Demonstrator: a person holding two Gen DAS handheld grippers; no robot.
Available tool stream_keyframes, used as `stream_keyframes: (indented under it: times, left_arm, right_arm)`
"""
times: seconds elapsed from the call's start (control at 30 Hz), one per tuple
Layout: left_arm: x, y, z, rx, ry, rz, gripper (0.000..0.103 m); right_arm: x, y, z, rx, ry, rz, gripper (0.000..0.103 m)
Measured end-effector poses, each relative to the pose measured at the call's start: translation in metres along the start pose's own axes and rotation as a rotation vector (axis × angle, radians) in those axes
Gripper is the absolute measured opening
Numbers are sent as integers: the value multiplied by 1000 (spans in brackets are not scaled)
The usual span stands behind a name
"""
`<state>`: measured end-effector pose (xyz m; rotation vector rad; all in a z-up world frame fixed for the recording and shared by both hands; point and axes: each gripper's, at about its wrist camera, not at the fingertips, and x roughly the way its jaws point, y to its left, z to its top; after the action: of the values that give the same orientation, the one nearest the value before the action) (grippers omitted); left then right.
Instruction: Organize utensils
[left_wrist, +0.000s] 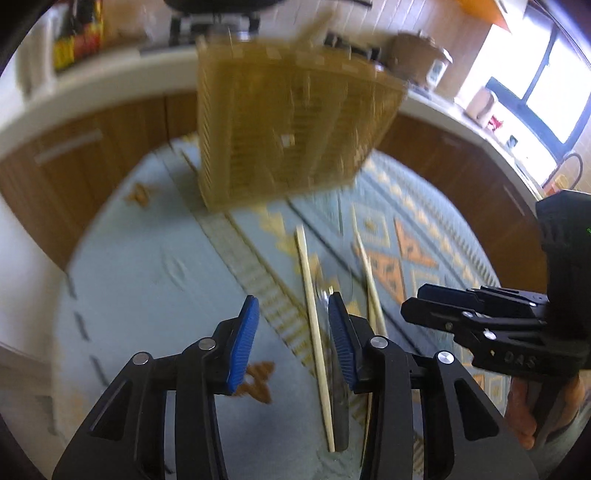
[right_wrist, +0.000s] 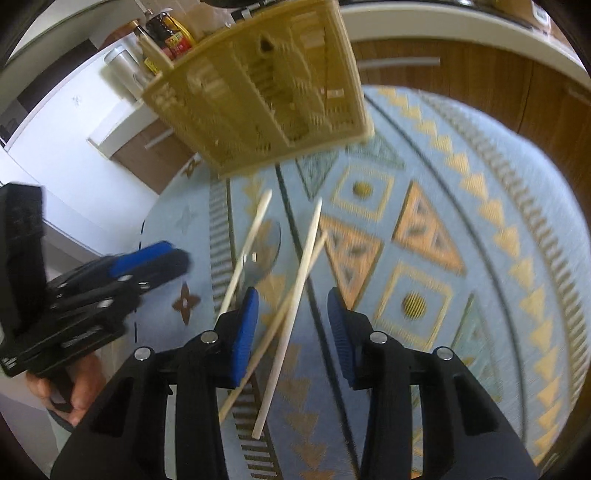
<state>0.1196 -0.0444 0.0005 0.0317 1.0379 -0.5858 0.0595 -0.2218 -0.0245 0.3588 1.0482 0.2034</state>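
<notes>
Left-wrist view: the left gripper (left_wrist: 291, 328) is seen partly open with nothing between its blue ribbed pads, poised over thin pale wooden chopsticks (left_wrist: 314, 325) and a shiny metal spoon (left_wrist: 324, 295) lying on the blue patterned tablecloth (left_wrist: 147, 277), near the slatted tan plastic utensil basket (left_wrist: 288, 125). Right-wrist view: the right gripper (right_wrist: 291, 321) is likewise partly open and empty, two chopsticks passing untouched between its pads. The chopsticks are judged light, stiff and prone to rolling, and are best pinched mid-length; the spoon is judged slippery and is best taken at the handle.
</notes>
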Motion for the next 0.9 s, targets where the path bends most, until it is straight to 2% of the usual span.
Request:
stream_keyframes:
  times: [0.07,0.2,0.27,0.4,0.57,0.67,0.77,0.9]
  left_arm:
    - [11,-1,-7,10,31,-9,37]
    - [24,-11,-21,56,52,25,37]
    - [28,-15,-24,75,55,52,37]
    - [31,-21,-24,103,40,95,37]
    - [31,-22,-24,116,36,113,37]
    - [32,-21,-21,104,38,115,32]
    - [32,-23,-20,108,44,127,32]
    - [39,-32,-14,123,63,159,34]
  right_arm:
    - [3,5,-14,-19,-9,-3,34]
    - [8,20,-34,-99,-40,-85,32]
    - [13,26,-40,-126,-41,-97,29]
    - [23,33,-47,-138,-30,-114,26]
    - [23,39,-52,-197,-57,-198,14]
    - [22,37,-55,-194,-60,-202,14]
    - [22,37,-55,-206,-66,-232,9]
    - [19,36,-58,-205,-69,-239,8]
